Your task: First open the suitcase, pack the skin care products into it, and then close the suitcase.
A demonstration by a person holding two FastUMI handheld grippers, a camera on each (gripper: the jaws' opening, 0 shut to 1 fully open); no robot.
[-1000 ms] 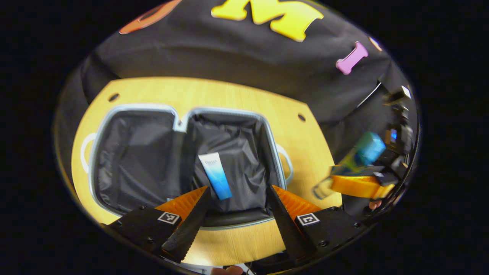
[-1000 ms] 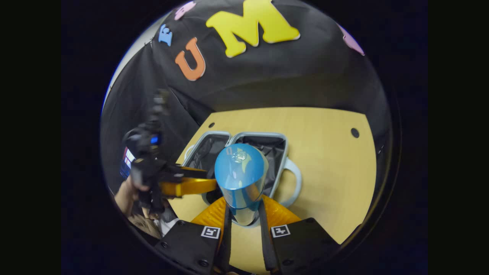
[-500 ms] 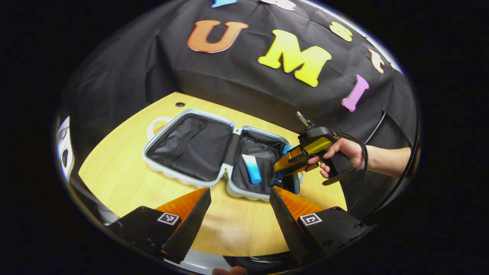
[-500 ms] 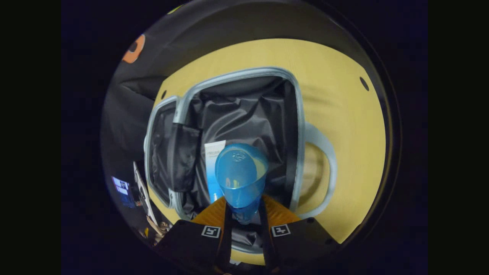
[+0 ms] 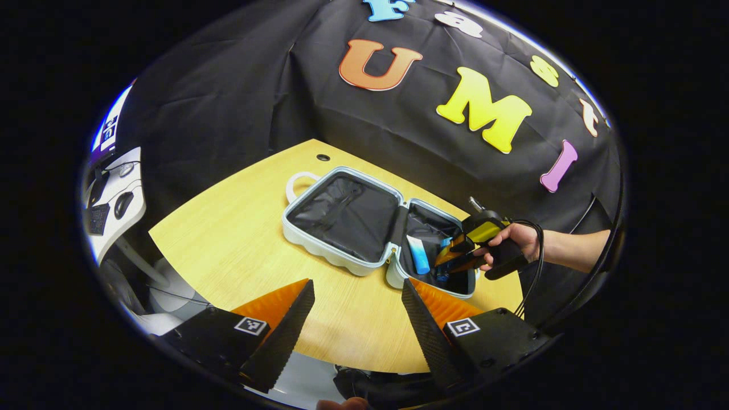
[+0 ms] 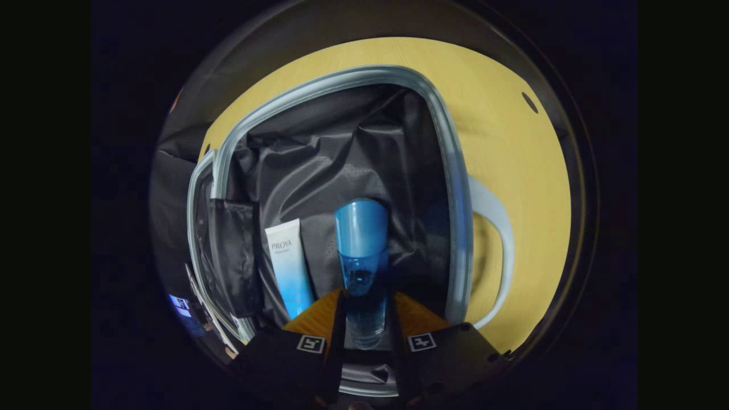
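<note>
My right gripper (image 6: 364,319): fingers closed on the lower body of the blue bottle (image 6: 360,250), down inside the open suitcase (image 6: 455,188); I cannot tell whether the bottle's side touches the lining yet.

My left gripper (image 5: 356,319): fingers spread wide, holding nothing, hanging over the table (image 5: 228,245) well apart from the case.

Where the products are: the white-and-blue tube (image 6: 287,259) lies on the black lining just beside the bottle, both in the half nearer the white handle (image 6: 495,228); the other half holds nothing I can see.

Risk on release: if I let go with the bottle above the lining, I judge the round body may roll into the tube or toward the hinge.

Risk on withdrawal: the rim stands close around my fingers; pulling out at a slant could catch it and shift the light case.

Risk at closing: a bottle propped on bunched lining could foul the lid; my left gripper is far off to steady anything.
</note>
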